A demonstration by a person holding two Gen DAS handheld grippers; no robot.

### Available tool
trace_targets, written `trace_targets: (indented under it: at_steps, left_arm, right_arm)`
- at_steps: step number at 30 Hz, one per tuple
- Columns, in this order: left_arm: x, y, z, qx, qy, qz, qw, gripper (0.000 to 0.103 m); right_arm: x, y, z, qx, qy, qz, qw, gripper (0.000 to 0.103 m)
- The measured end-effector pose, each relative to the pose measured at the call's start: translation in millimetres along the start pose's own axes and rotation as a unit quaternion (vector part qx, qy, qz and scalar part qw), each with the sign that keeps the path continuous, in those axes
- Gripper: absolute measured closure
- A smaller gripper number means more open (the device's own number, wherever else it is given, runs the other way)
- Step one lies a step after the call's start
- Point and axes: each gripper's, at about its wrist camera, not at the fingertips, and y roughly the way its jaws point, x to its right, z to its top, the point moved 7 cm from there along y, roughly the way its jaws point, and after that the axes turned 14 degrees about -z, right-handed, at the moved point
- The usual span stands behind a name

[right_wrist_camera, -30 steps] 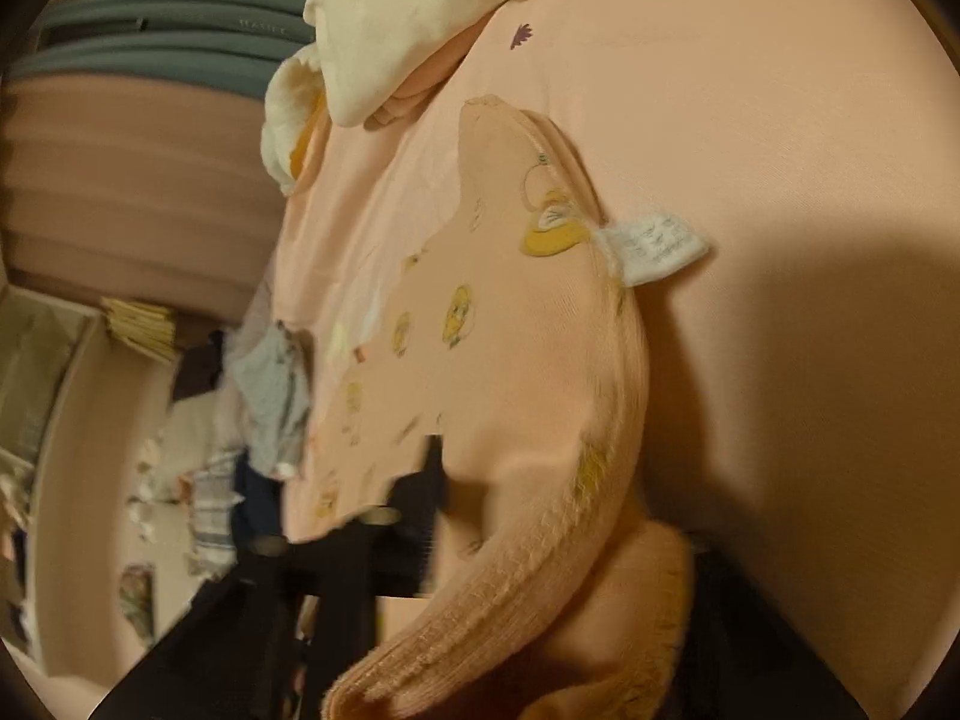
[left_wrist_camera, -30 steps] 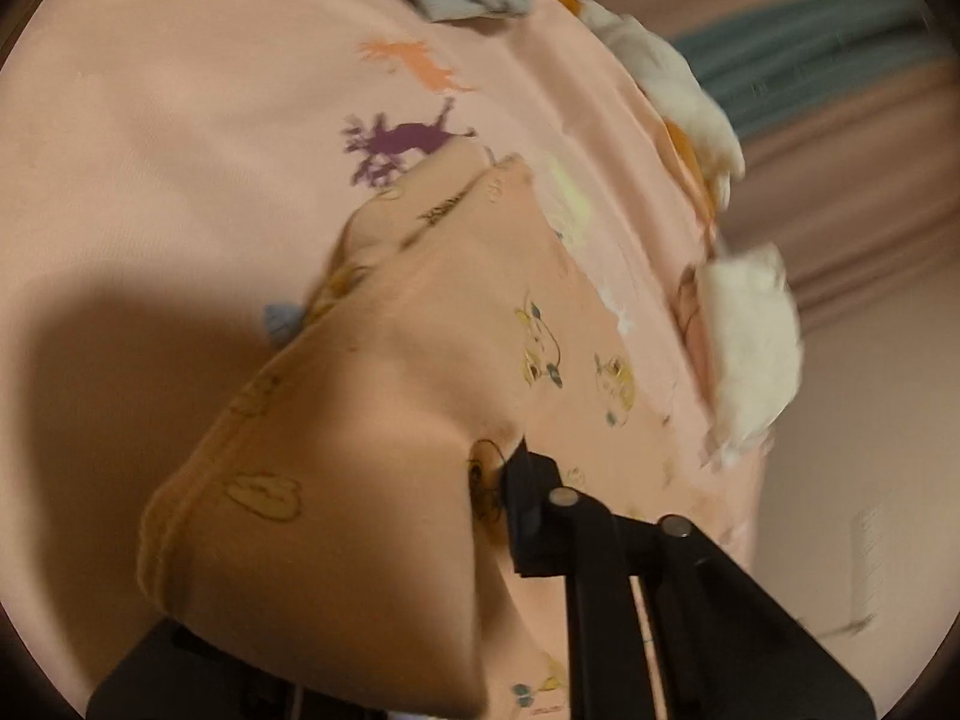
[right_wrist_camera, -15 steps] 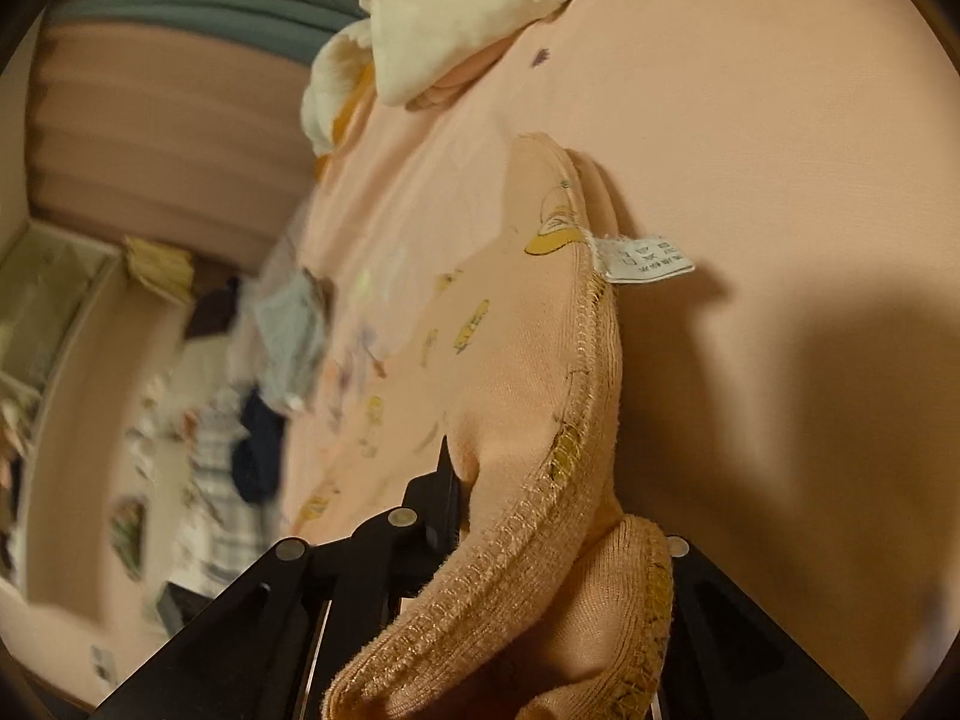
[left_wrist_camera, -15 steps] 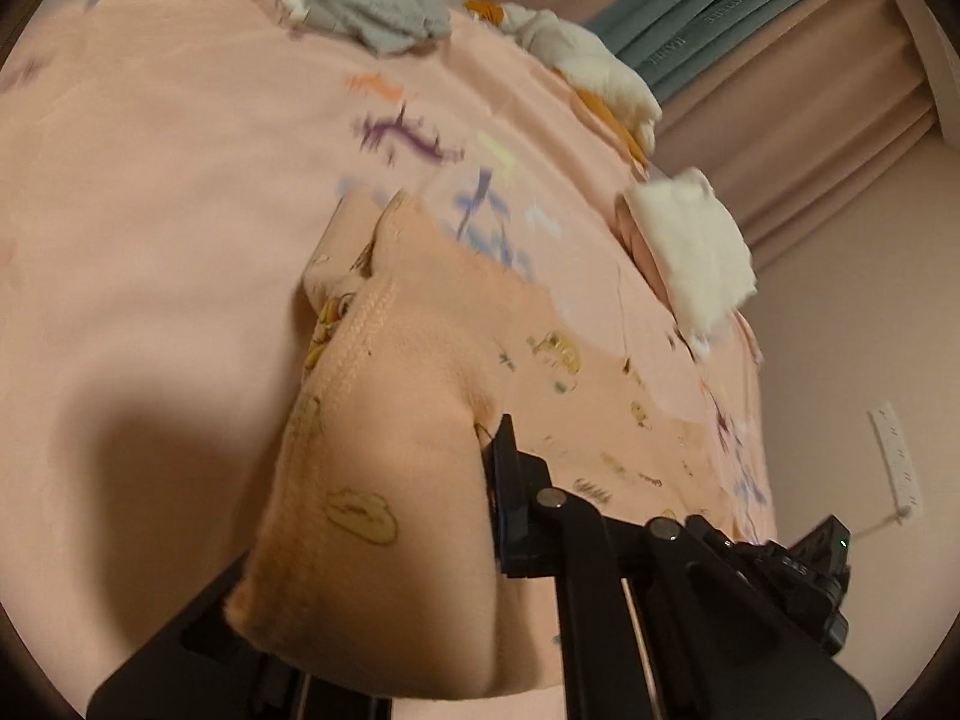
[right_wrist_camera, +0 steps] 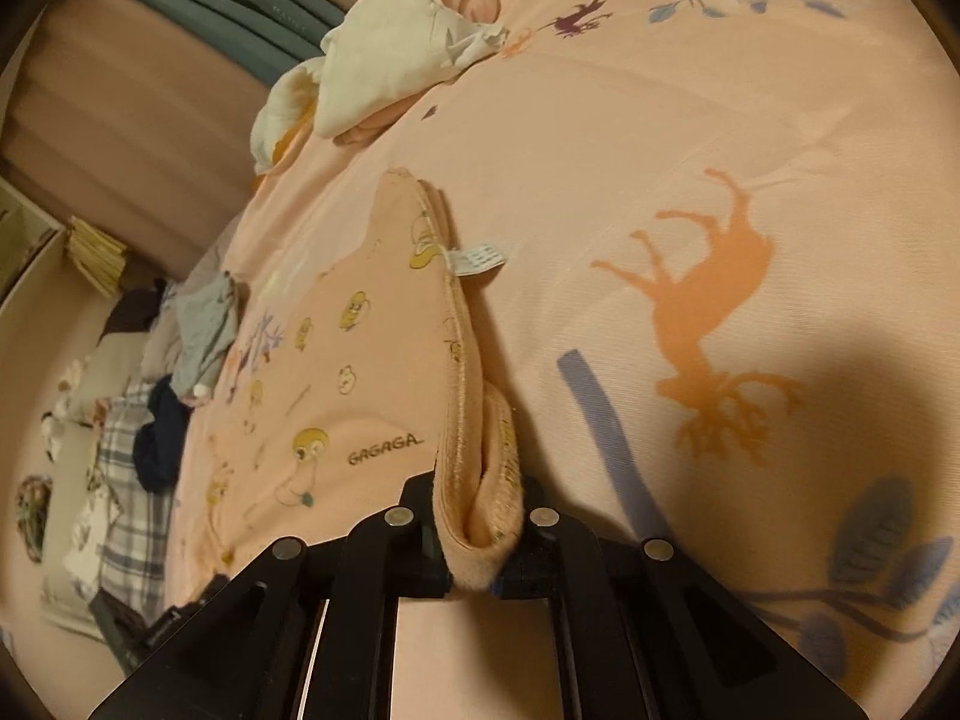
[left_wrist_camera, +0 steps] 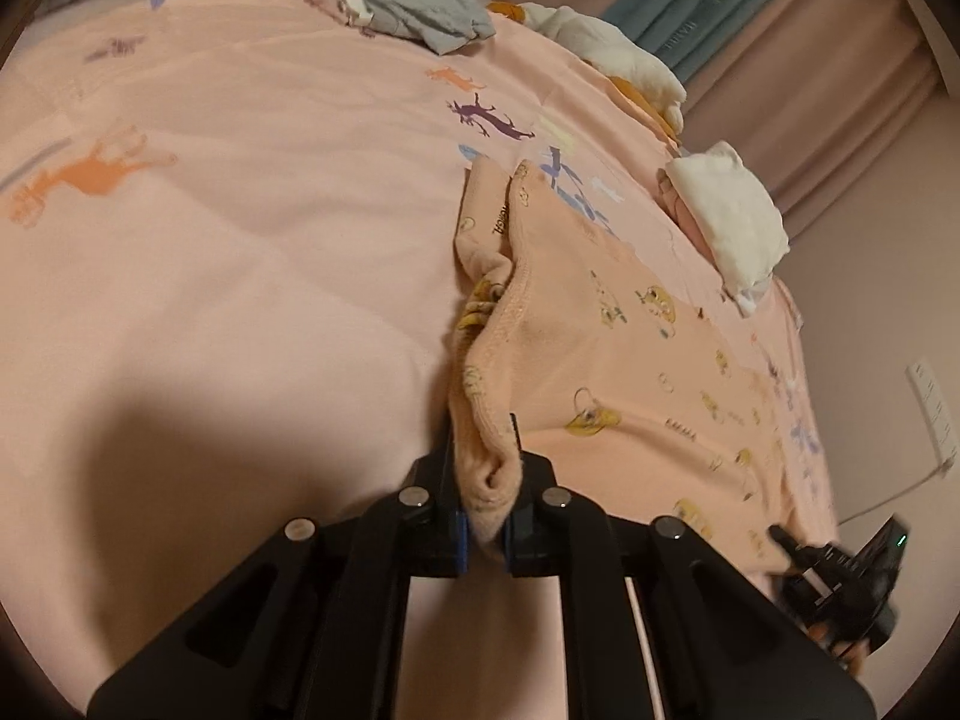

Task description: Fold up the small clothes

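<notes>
Both tongs — left tongs (left_wrist_camera: 485,501) and right tongs (right_wrist_camera: 480,531) — are clamped on opposite hem corners of the peach garment (left_wrist_camera: 606,360), which stretches between them, draping away onto the bed (left_wrist_camera: 240,240).

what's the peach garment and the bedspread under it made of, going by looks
Peach garment: seems a soft knit, likely cotton jersey, matte; its ribbed, stitched hem bunches thickly. Bedspread: seems a thin woven sheet, smooth, faintly glossy, with fine creases and flat printed animals.

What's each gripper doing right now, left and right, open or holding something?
Left gripper: shut on the peach garment, pinching its bunched hem.
Right gripper: jaws just closed further, shut on the same peach garment's other folded edge.
</notes>
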Motion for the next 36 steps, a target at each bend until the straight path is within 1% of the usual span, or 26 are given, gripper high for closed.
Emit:
trace_targets:
  at_steps: [2, 4, 7, 9, 10, 11, 12, 13, 15, 16, 18, 19, 20, 21, 22, 23, 24, 25, 26, 27, 28, 30, 32, 34, 35, 36]
  left_arm:
    - [-2, -5, -1, -0.002, 0.013, 0.004, 0.9999, 0.092]
    - [-7, -10, -1, -0.002, 0.006, -0.003, 1.0, 0.09]
    - [-16, -24, 3, 0.005, 0.004, 0.025, 0.9997, 0.086]
    - [-19, -35, 10, 0.013, -0.001, 0.047, 0.9988, 0.081]
    - [-22, -45, 19, 0.029, -0.006, 0.074, 0.9968, 0.086]
    - [-23, -51, 25, 0.044, -0.007, 0.096, 0.9944, 0.086]
    - [-21, -61, 38, 0.067, -0.005, 0.113, 0.9914, 0.086]
    - [-16, -67, 52, 0.084, 0.002, 0.111, 0.9903, 0.084]
    - [-4, -68, 71, 0.088, 0.013, 0.104, 0.9906, 0.083]
    - [4, -67, 78, 0.085, 0.018, 0.1, 0.9912, 0.083]
    - [23, -62, 88, 0.086, 0.03, 0.076, 0.9929, 0.076]
    - [35, -58, 90, 0.091, 0.037, 0.062, 0.9932, 0.063]
    - [40, -54, 90, 0.093, 0.04, 0.057, 0.9933, 0.045]
    - [47, -46, 88, 0.089, 0.048, 0.05, 0.9936, 0.038]
    - [53, -33, 82, 0.079, 0.059, 0.04, 0.9944, 0.037]
    - [55, -23, 77, 0.072, 0.066, 0.032, 0.9947, 0.037]
    - [52, -10, 70, 0.063, 0.066, 0.041, 0.995, 0.037]
    - [45, 2, 64, 0.05, 0.06, 0.066, 0.9947, 0.048]
    - [36, 20, 53, 0.025, 0.057, 0.097, 0.9933, 0.058]
    - [29, 35, 44, -0.004, 0.057, 0.107, 0.9926, 0.059]
    - [24, 45, 38, -0.019, 0.061, 0.116, 0.9912, 0.059]
    - [22, 43, 37, 0.001, 0.086, 0.124, 0.9885, 0.056]
    - [21, 40, 38, -0.009, 0.086, 0.125, 0.9884, 0.056]
    - [25, 29, 41, -0.005, 0.08, 0.111, 0.9906, 0.058]
    - [28, 27, 43, -0.001, 0.085, 0.111, 0.9902, 0.056]
    - [31, 24, 44, 0.0, 0.092, 0.113, 0.9894, 0.056]
  right_arm:
    - [0, -3, 1, 0.005, -0.011, -0.015, 1.0, 0.099]
    - [1, -5, 1, 0.008, -0.02, -0.025, 0.999, 0.099]
    - [12, -8, 2, -0.005, -0.006, -0.017, 1.0, 0.099]
    - [25, -13, 3, -0.021, 0.025, -0.004, 0.999, 0.097]
    - [29, -17, 4, -0.021, 0.036, -0.006, 0.999, 0.097]
    - [32, -22, 6, -0.021, 0.042, -0.011, 0.999, 0.097]
    - [37, -29, 10, -0.011, 0.046, -0.038, 0.998, 0.097]
    - [41, -38, 17, 0.01, 0.042, -0.081, 0.996, 0.097]
    - [40, -57, 29, 0.048, 0.023, -0.152, 0.987, 0.097]
    - [33, -66, 35, 0.064, 0.012, -0.165, 0.984, 0.097]
    - [14, -80, 44, 0.088, -0.007, -0.147, 0.985, 0.097]
    - [0, -85, 47, 0.096, -0.018, -0.131, 0.986, 0.097]
    - [-13, -87, 48, 0.103, -0.029, -0.118, 0.987, 0.097]
    - [-29, -88, 47, 0.112, -0.049, -0.101, 0.987, 0.096]
    - [-41, -84, 44, 0.115, -0.068, -0.089, 0.987, 0.096]
    - [-47, -79, 39, 0.113, -0.083, -0.082, 0.987, 0.096]
    - [-56, -70, 33, 0.108, -0.1, -0.076, 0.986, 0.096]
    - [-62, -58, 26, 0.097, -0.115, -0.077, 0.986, 0.096]
    - [-66, -41, 19, 0.083, -0.126, -0.083, 0.985, 0.096]
    - [-68, -27, 13, 0.072, -0.134, -0.088, 0.984, 0.096]
    - [-69, -9, 7, 0.055, -0.146, -0.097, 0.983, 0.096]
    - [-66, 24, -4, 0.016, -0.162, -0.126, 0.979, 0.096]
    - [-69, 23, -6, 0.053, -0.183, -0.142, 0.971, 0.096]
    - [-78, 8, -7, 0.076, -0.211, -0.17, 0.96, 0.095]
    - [-86, -3, -6, 0.102, -0.232, -0.168, 0.953, 0.095]
    - [-93, -14, -7, 0.131, -0.253, -0.162, 0.945, 0.087]
